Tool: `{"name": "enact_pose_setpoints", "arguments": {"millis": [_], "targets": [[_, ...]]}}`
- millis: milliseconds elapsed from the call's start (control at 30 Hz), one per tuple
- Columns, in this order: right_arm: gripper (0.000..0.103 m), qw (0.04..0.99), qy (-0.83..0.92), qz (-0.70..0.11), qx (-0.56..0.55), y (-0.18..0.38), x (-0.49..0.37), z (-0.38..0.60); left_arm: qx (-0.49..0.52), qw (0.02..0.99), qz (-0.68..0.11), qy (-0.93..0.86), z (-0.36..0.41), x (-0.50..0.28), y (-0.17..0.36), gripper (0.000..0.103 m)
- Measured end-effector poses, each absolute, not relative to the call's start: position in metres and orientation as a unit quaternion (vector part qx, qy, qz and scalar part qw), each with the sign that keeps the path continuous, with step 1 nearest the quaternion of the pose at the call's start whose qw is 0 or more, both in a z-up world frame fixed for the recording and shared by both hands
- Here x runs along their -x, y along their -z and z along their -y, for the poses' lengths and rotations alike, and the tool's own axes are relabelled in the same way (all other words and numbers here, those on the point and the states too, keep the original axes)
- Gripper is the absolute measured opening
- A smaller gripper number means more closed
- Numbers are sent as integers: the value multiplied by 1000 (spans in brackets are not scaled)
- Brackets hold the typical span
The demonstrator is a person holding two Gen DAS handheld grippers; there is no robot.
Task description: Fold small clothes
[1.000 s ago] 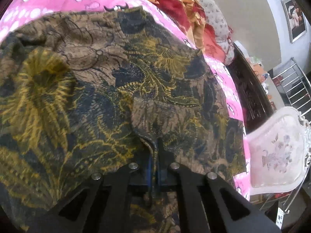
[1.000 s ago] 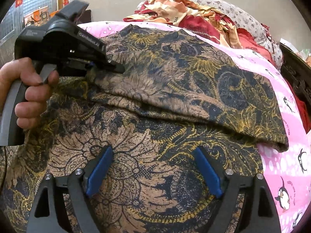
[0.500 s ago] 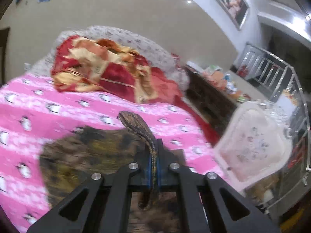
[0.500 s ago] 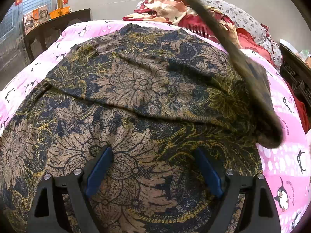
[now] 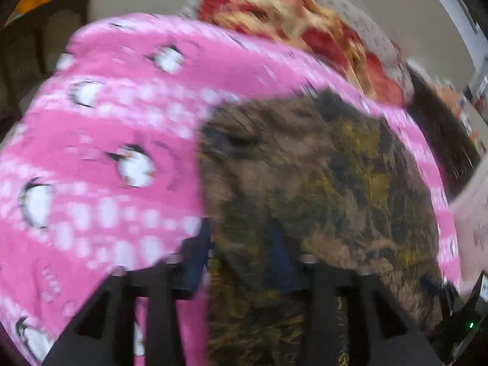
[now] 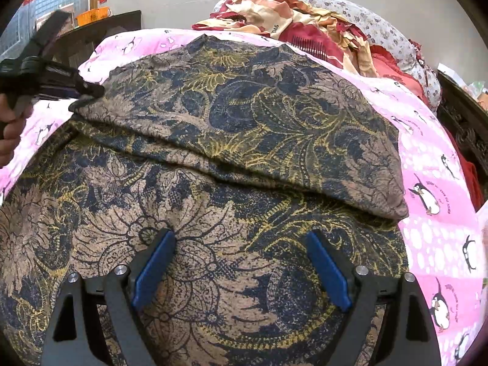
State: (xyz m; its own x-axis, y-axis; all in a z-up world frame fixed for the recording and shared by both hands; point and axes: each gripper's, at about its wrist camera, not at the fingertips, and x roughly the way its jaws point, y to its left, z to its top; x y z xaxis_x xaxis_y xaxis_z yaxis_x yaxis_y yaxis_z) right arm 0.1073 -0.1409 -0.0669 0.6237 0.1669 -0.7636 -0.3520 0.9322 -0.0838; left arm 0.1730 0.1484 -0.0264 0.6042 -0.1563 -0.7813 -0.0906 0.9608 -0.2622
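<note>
Batik garment [image 6: 244, 140], brown with navy and yellow print, lies on the pink penguin bedsheet [image 6: 436, 164] and fills most of the right wrist frame. Its upper half is doubled over, with the fold edge running from centre left to lower right. Step in hand, by my read: laying that folded flap down along the left edge.

Left gripper [image 6: 76, 91] sits at upper left of the right wrist frame, tip touching the flap's left corner. The left wrist view is heavily blurred. The blue pads look apart there with cloth between or over them, but I cannot tell if they still pinch it.

Right gripper [image 6: 241, 262] at bottom centre, pads wide apart, holding nothing, hovering over the lower unfolded part.

Next likely: free the left corner, smooth the flap, then take a lower edge for a second fold.

Red-and-cream blanket pile [image 6: 292, 27] sits at top of frame beyond the garment.
</note>
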Motion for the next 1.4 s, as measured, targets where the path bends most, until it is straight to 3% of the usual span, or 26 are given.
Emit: {"name": "enact_pose_setpoints", "arguments": {"millis": [167,233,333,467,533,633,767,833,1000,1133,1200,1300,1400], "targets": [[86,899,-148,-405,81,36,-111,141,129,914,-385,6,-136,-161,-7,47],[86,917,-141,-365,75,6,-119,139,96,921,-378,26,-105,-165,-6,47],[86,914,-154,-365,88,-8,-151,135,59,920,-388,18,-78,-173,7,47],[76,898,-127,-406,108,17,-193,168,37,898,-438,-1,-67,-187,54,47],[73,860,-144,-484,68,54,-206,203,18,908,-419,4,-65,-183,58,47],[73,874,-176,-453,8,65,-176,239,-8,909,-417,6,-62,-193,59,47],[74,863,-163,-475,53,58,-168,232,12,910,-415,20,-69,-202,61,47],[72,857,-154,-489,44,38,-181,232,9,911,-411,20,-68,-201,61,47],[74,895,-139,-423,33,-8,-229,218,9,912,-410,18,-67,-202,64,47],[78,856,-111,-503,32,55,-285,219,13,912,-410,19,-67,-203,65,47],[90,867,-109,-485,8,60,-284,230,11,912,-411,17,-68,-204,66,48],[90,864,-85,-496,24,49,-282,223,11,912,-410,16,-68,-205,66,48],[81,883,-91,-458,42,14,-267,194,19,912,-410,20,-70,-206,66,48]]}}
